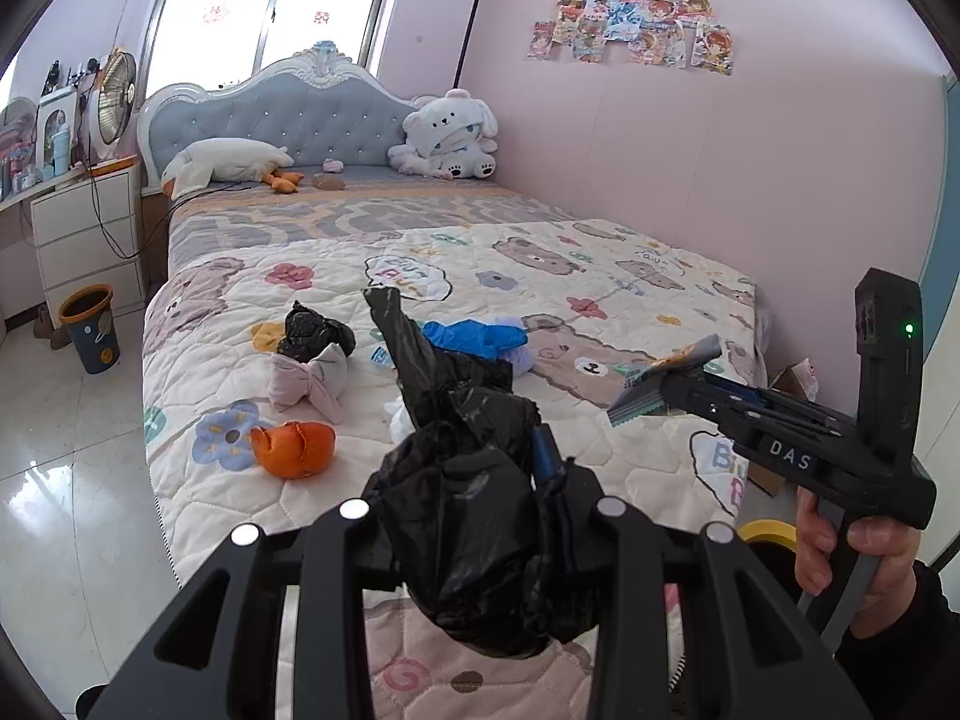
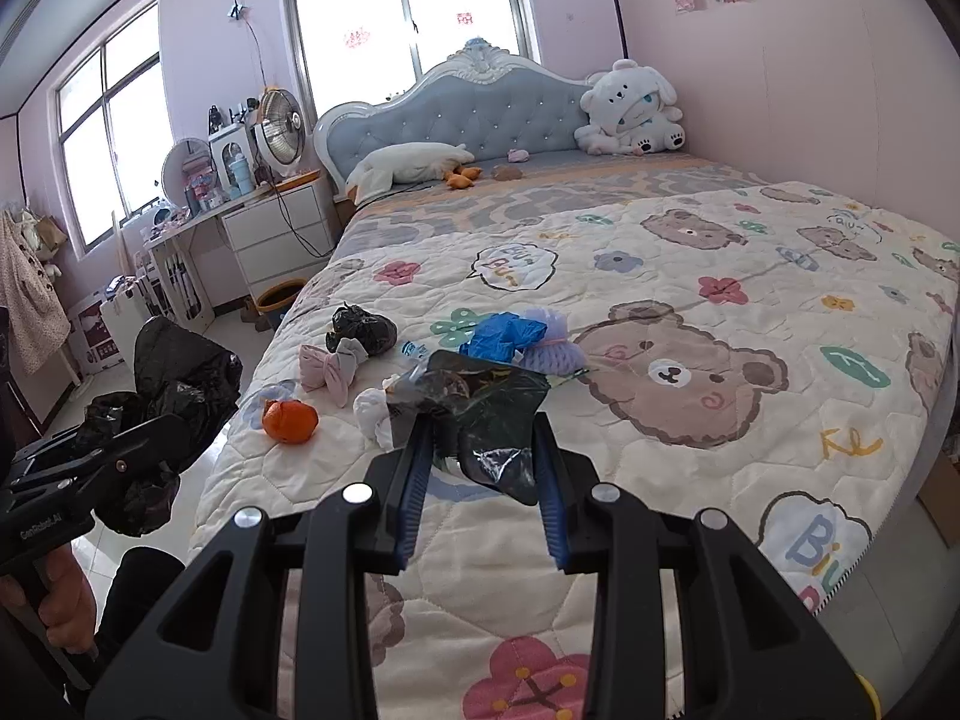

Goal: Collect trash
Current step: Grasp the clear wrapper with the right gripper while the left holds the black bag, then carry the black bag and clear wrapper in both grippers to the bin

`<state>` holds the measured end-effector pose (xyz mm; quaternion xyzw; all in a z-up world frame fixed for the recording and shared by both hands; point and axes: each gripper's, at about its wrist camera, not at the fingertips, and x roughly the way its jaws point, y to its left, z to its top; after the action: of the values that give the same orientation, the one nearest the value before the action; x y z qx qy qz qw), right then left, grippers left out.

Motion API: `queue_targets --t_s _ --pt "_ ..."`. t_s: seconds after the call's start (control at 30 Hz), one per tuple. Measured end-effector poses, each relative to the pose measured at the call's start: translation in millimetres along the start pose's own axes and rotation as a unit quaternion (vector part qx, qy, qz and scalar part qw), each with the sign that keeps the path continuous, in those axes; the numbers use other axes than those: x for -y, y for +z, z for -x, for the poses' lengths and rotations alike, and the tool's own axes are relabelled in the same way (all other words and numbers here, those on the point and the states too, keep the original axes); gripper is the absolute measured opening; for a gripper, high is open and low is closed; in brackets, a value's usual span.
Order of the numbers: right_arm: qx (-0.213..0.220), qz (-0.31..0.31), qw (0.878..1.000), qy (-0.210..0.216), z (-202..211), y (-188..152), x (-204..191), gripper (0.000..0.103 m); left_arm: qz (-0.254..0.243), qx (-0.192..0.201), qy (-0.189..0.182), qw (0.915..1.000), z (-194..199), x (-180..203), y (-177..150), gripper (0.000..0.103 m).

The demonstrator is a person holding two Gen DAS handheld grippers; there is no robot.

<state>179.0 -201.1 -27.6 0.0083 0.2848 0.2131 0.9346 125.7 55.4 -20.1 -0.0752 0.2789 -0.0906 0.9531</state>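
Ahead of both grippers, the quilt [image 2: 690, 276] carries a cluster: orange peel [image 2: 290, 420], pink bow [image 2: 329, 373], small black bag [image 2: 364, 329], blue glove [image 2: 503, 336]. Right of that cluster the quilt lies bare toward the wall [image 2: 840, 90]; floor [image 1: 66, 420] opens left.

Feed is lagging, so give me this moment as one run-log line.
left gripper: shut on black bag | right gripper: shut on wrapper | orange peel, blue glove on bed

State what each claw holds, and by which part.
Left claw grips the black trash bag by its bunched middle; right claw pinches a crumpled wrapper by its lower end.
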Motion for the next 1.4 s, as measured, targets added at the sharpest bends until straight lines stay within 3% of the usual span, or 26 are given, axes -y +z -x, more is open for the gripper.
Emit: queue_targets --t_s 0.73,1.4 --pt "0.029 -0.020 0.999 -0.041 68 -15 22 0.032 -0.030 0.017 -0.039 0.9987 29 47 1 0.032" --pt "0.051 -0.060 0.990 -0.117 149 -49 71 0.032 -0.071 0.014 -0.110 0.9913 37 113 -5 0.032"
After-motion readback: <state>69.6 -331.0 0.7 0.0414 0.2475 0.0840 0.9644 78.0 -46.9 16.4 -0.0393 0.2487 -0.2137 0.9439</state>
